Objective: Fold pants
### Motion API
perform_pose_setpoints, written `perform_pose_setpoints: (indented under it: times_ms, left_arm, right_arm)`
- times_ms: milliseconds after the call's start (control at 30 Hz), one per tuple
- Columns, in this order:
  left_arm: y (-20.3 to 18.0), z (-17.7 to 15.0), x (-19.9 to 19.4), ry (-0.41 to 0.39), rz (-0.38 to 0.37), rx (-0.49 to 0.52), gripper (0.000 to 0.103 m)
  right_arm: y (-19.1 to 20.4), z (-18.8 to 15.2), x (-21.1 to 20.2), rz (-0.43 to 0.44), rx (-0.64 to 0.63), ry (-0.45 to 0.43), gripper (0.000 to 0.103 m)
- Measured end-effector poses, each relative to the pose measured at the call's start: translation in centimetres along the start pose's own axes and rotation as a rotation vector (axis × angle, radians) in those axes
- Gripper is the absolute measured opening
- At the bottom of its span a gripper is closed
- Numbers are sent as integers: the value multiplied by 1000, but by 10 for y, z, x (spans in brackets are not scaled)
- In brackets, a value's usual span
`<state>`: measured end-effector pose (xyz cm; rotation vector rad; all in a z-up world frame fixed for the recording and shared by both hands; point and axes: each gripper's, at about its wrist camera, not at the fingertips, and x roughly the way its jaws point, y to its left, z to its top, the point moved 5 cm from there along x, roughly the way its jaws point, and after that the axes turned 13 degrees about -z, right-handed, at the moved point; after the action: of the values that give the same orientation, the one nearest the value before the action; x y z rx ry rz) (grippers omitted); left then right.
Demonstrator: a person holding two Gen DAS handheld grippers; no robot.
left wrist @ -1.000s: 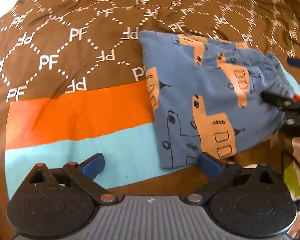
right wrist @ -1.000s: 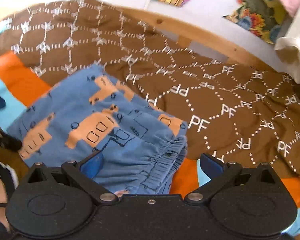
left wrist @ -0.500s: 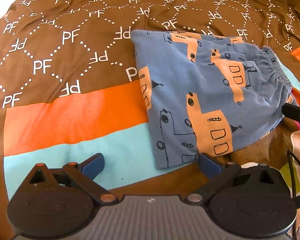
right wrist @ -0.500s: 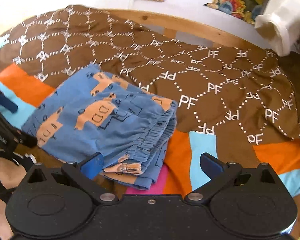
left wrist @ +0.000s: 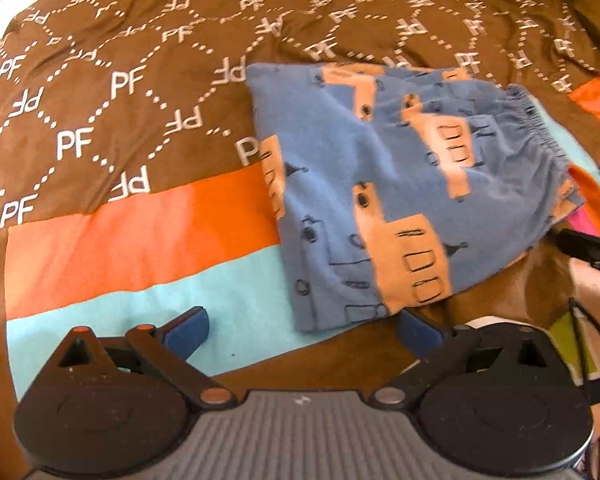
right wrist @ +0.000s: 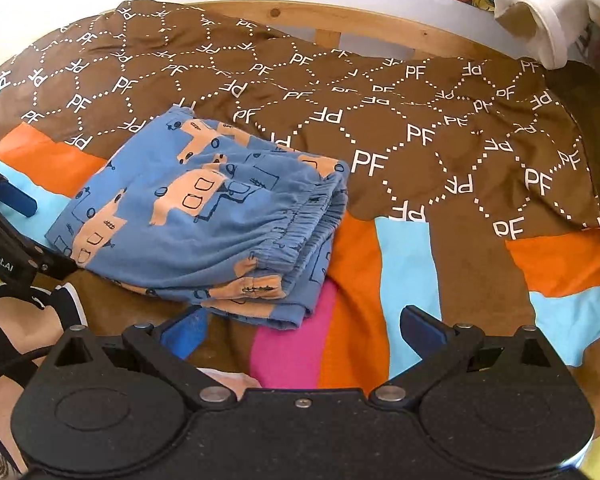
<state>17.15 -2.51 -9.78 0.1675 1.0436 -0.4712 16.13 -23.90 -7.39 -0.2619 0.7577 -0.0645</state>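
Observation:
The blue pants (left wrist: 404,184) with orange truck prints lie folded in a compact stack on the bed cover, elastic waistband (right wrist: 300,224) toward the right gripper. They also show in the right wrist view (right wrist: 196,212). My left gripper (left wrist: 304,328) is open and empty, just short of the stack's near edge. My right gripper (right wrist: 304,328) is open and empty, just short of the waistband corner. The left gripper's blue finger (right wrist: 14,196) shows at the left edge of the right wrist view. Part of the right gripper (left wrist: 592,248) shows at the right edge of the left wrist view.
The pants rest on a brown bed cover (right wrist: 380,120) with white "PF" lettering and orange, light blue and pink patches. A wooden bed rail (right wrist: 360,28) and a wall with pictures lie behind. A white cloth (right wrist: 540,4) hangs at the upper right.
Both grippers have drawn back from the folded pants, the right one more, so its fingers no longer overlap the waistband. The pants have stayed put.

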Motion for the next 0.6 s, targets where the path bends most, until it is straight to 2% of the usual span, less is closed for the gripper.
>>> perform_pose_setpoints:
  times_ms: [267, 433, 600]
  left_arm:
    - [-16, 5, -14, -53, -90, 39, 103]
    - [-8, 12, -20, -124, -99, -21, 103]
    - [6, 17, -17, -174, -104, -88, 103]
  right_arm:
    - [-7, -2, -3, 11, 44, 13, 102]
    - [-14, 5, -5, 34, 76, -16, 102]
    - [-26, 21, 3, 14, 74, -51, 102]
